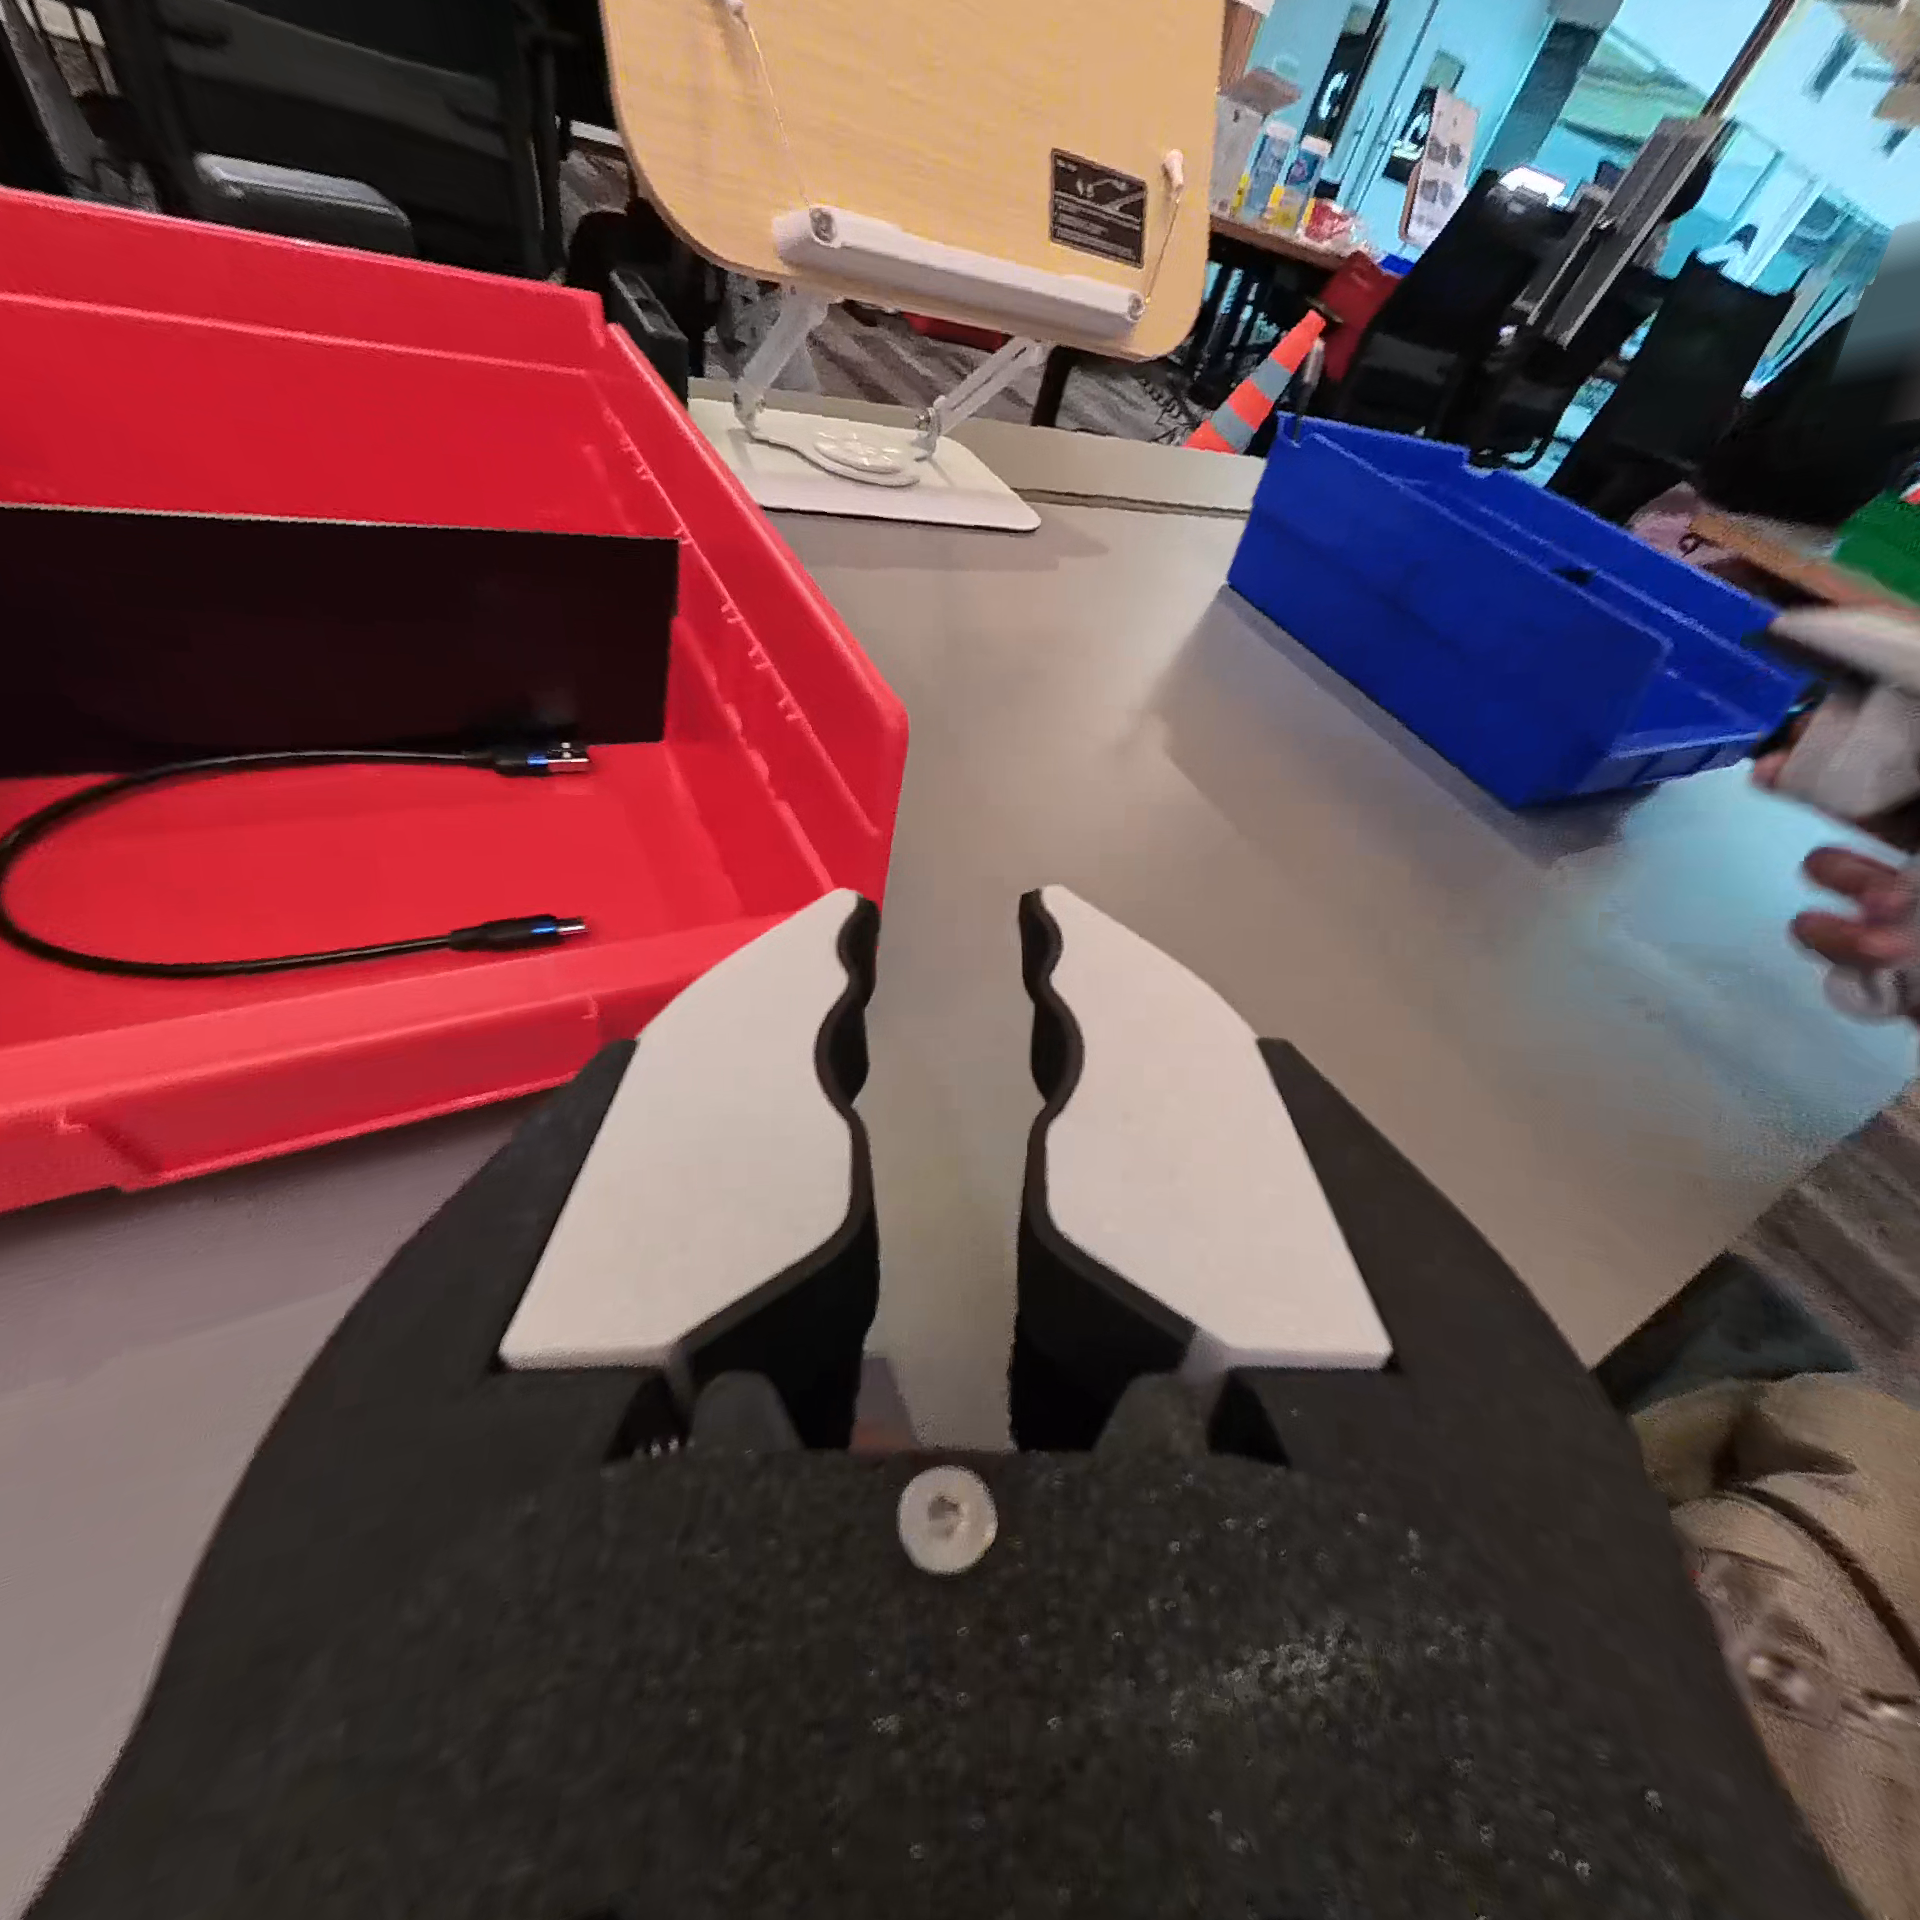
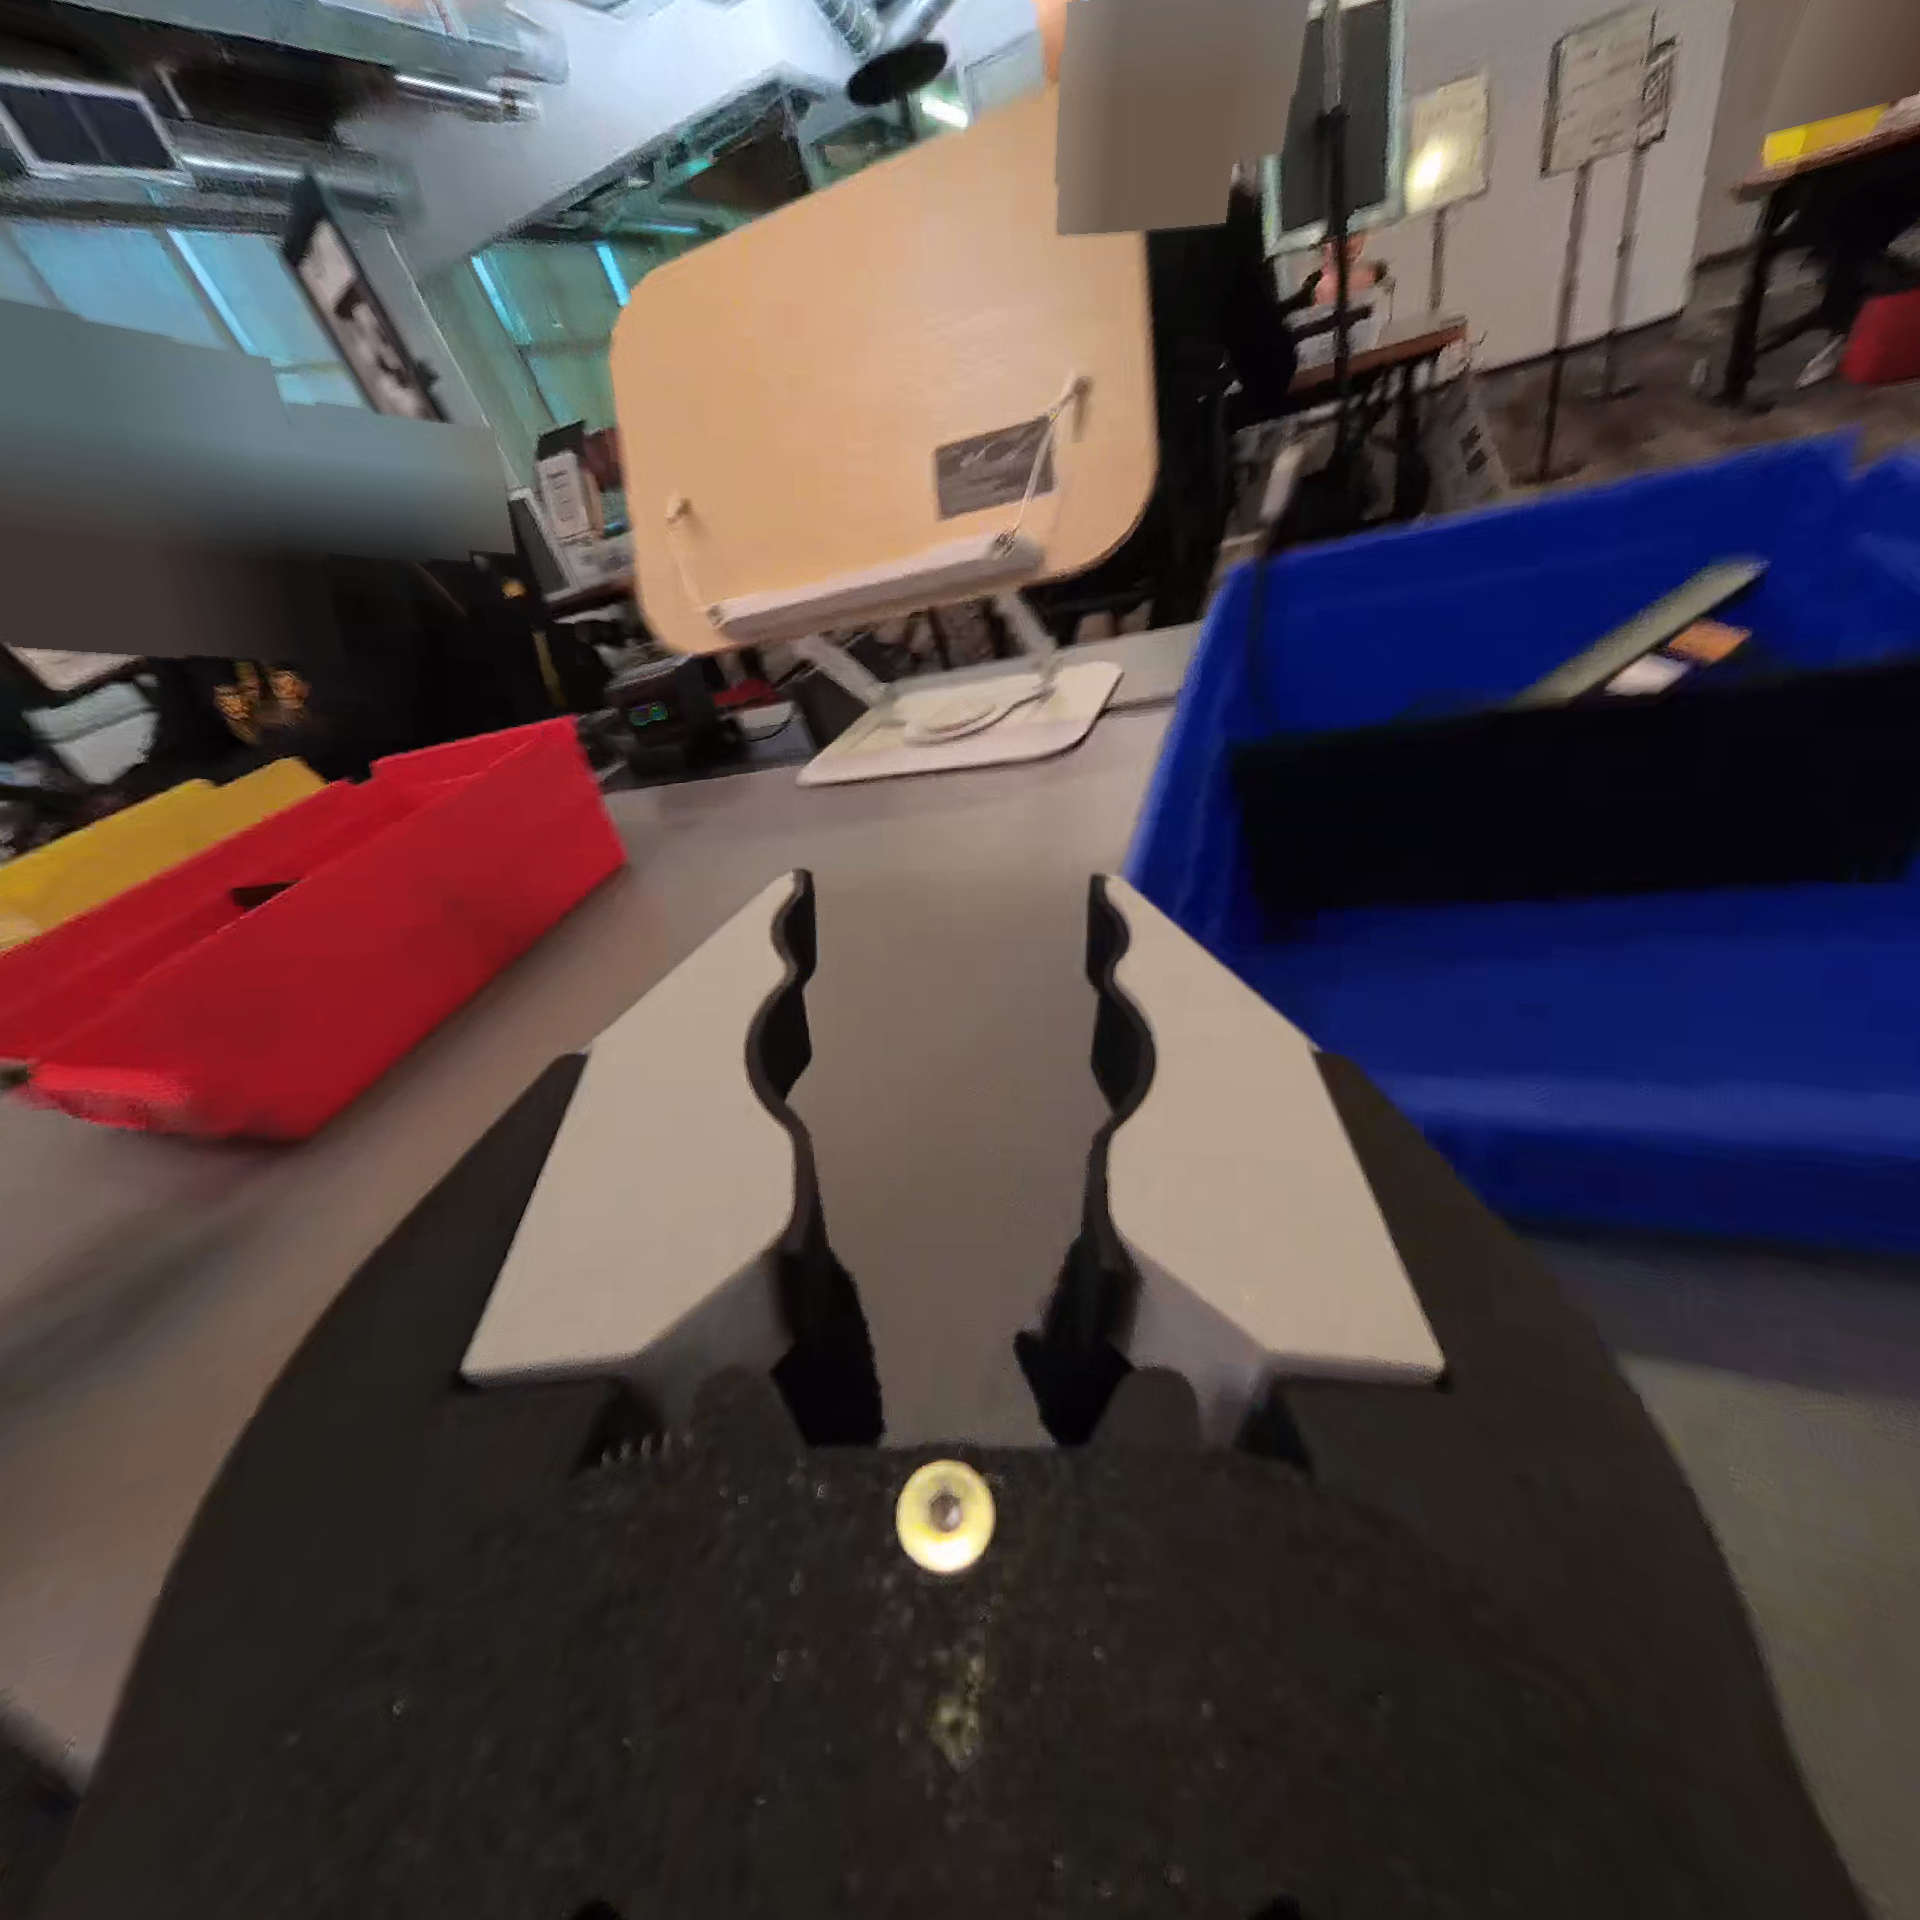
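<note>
Evidently nothing gripped: left gripper (image 1: 948,909) parted, empty, beside red bin (image 1: 790,665) holding USB cable (image 1: 208,935); right gripper (image 2: 948,894) parted, empty, near blue bin (image 2: 1174,831).

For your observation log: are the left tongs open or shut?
Open: the left tongs show grey table between their fingertips, gripping nothing.

The left gripper (image 1: 948,914), jaws parted and empty, is hovering just beside the red plastic bin (image 1: 790,644), where a short black USB cable (image 1: 208,862) is lying looped. The right gripper (image 2: 951,894), likewise parted and empty, is hovering beside the blue plastic bin (image 2: 1558,1039).
</note>
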Tool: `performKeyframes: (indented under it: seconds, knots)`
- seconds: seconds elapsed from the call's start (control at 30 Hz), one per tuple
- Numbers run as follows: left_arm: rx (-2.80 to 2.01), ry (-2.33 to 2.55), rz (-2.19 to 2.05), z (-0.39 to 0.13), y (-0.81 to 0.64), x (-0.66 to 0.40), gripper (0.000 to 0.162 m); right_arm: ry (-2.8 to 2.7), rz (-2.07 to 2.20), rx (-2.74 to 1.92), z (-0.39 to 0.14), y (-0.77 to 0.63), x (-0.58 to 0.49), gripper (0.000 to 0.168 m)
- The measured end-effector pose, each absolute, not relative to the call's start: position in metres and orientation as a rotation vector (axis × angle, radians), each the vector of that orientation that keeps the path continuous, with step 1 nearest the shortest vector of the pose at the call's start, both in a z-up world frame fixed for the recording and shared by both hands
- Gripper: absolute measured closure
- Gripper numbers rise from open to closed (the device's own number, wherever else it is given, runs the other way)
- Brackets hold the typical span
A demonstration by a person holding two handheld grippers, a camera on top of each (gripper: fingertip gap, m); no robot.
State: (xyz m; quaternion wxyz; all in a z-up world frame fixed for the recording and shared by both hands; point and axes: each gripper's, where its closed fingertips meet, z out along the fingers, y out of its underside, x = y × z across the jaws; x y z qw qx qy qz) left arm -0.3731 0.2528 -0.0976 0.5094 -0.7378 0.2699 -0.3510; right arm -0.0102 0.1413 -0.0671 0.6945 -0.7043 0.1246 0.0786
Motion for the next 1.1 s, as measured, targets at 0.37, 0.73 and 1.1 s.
performKeyframes:
  seconds: [0.37, 0.73, 1.1]
  knots:
    - [-1.996, 0.988, -0.983, -0.081, 0.234, -0.353, 0.134, -0.090, 0.201, -1.622, -0.075, 0.137, -0.080, 0.121]
    - [-2.107, 1.433, 0.076, -0.064, 0.500, -0.387, 0.122, 0.090, 0.853, -1.631, -0.075, 0.124, -0.094, 0.123]
    - [-2.461, 1.749, 0.236, -0.174, 0.538, -0.377, 0.114, 0.133, 0.935, -1.588, -0.072, 0.118, -0.085, 0.122]
